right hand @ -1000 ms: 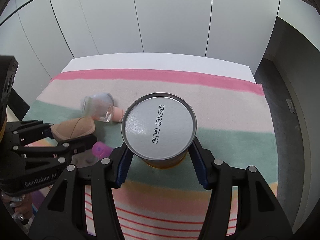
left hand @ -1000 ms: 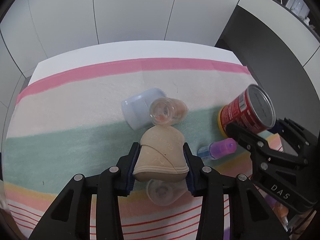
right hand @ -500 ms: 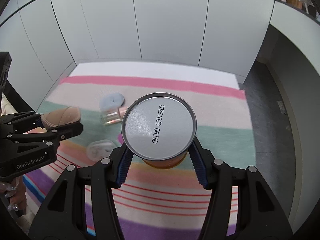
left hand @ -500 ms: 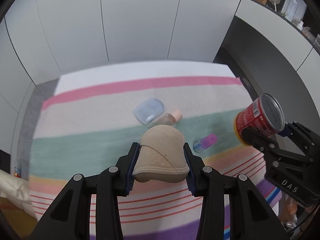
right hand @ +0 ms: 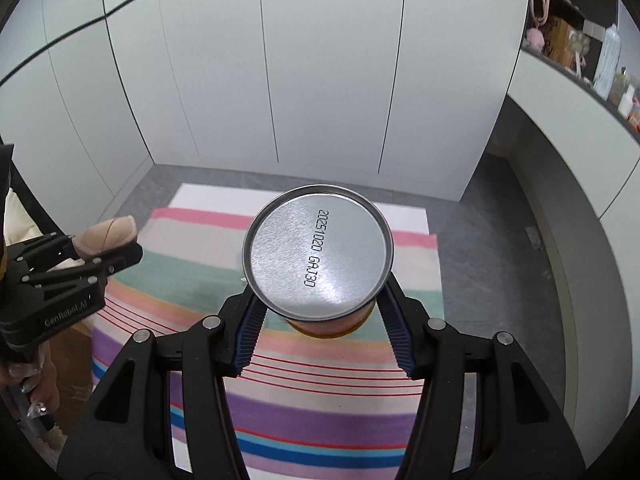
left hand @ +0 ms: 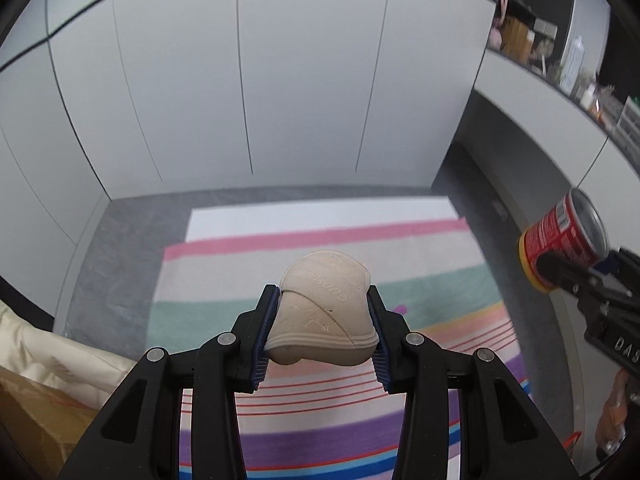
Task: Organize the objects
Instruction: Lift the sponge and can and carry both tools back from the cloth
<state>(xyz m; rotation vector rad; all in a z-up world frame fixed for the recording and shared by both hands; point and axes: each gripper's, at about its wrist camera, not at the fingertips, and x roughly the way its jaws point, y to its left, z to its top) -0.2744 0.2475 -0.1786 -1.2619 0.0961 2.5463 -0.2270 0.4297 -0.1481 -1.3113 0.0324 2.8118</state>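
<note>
My left gripper [left hand: 322, 316] is shut on a beige baby shoe [left hand: 324, 304], sole side toward the camera, held high above the striped blanket [left hand: 248, 276]. The same shoe [right hand: 106, 234] shows at the left of the right wrist view, clamped in the left gripper [right hand: 108, 246]. My right gripper [right hand: 318, 318] is shut on a red can [right hand: 318, 252] with a silver end stamped with a date code and a yellow rim. In the left wrist view that can [left hand: 560, 236] hangs at the far right in the right gripper [left hand: 576, 270]. The small bottles on the blanket are hidden behind the held things.
The blanket lies on a grey floor [left hand: 120, 248] before tall white cabinet doors [right hand: 320, 80]. A shelf with clutter [right hand: 580, 48] runs along the upper right. Cream fabric and a brown box [left hand: 36, 400] sit at the lower left. A person's hand [right hand: 28, 392] grips the left tool's handle.
Both grippers have risen well above the blanket, carrying the shoe and the can. The blanket now looks much smaller, and the blue cap, clear bottle and purple bottle have dropped out of sight.
</note>
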